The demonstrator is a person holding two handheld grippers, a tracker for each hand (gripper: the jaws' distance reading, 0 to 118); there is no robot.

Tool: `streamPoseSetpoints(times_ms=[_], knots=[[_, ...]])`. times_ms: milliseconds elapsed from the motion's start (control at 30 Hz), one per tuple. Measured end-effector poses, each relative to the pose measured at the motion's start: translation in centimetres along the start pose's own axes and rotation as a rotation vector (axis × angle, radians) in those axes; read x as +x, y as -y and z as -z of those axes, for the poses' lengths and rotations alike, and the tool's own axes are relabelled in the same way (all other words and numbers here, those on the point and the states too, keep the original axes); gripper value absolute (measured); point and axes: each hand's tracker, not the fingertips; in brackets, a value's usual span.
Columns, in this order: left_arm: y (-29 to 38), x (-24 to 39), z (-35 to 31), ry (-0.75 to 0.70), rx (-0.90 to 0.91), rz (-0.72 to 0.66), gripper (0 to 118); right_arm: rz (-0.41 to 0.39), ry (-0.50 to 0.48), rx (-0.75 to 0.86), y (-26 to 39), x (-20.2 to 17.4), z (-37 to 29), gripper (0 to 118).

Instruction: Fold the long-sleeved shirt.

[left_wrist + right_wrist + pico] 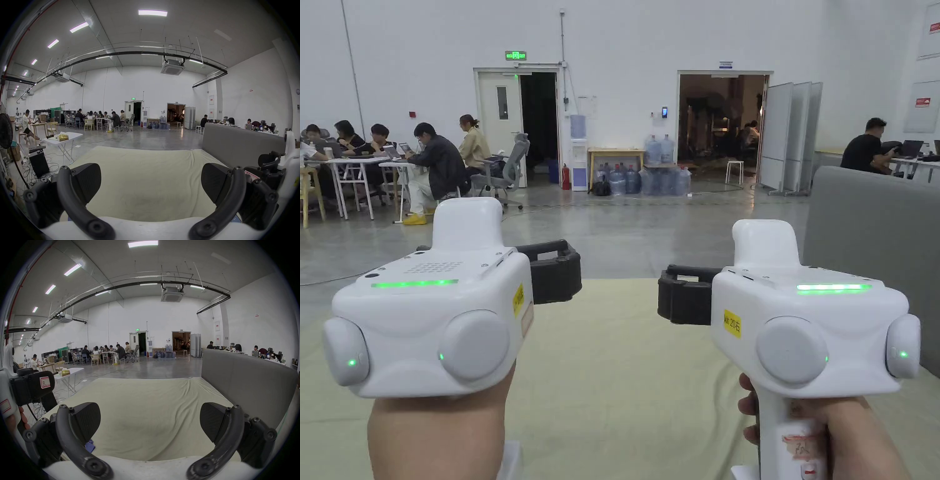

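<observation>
You hold the left tongs (151, 183) and right tongs (150, 421) level, side by side above a pale yellow bed sheet (612, 375), both sets spread wide and empty. A scrap of blue cloth (90, 446), possibly the shirt, peeks out at the right gripper view's lower left.

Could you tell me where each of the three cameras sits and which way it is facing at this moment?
Head view: on the person's head, looking level across the cream bed sheet towards the far doorways; both hands, the left gripper and the right gripper show.
Left gripper view: on the left gripper, facing forward over the sheet; its open jaws frame it, the right gripper beside.
Right gripper view: on the right gripper, facing likewise; open jaws, a scrap of blue cloth below.
Shared: sheet, grey partition, seated people.
</observation>
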Motion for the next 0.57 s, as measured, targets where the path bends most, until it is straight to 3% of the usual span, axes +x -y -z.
streamPoseSetpoints(times_ms=[267, 400, 567], knots=[[0.16, 0.38, 0.18, 0.005, -0.009, 0.013, 118, -0.051, 0.068, -0.001, 0.33, -0.67, 0.16, 118], [0.23, 0.53, 0.32, 0.009, -0.012, 0.013, 118, -0.027, 0.013, -0.024, 0.37, -0.64, 0.26, 118], [0.25, 0.55, 0.39, 0.008, -0.014, 0.015, 118, -0.031, 0.034, -0.019, 0.45, -0.61, 0.47, 118]])
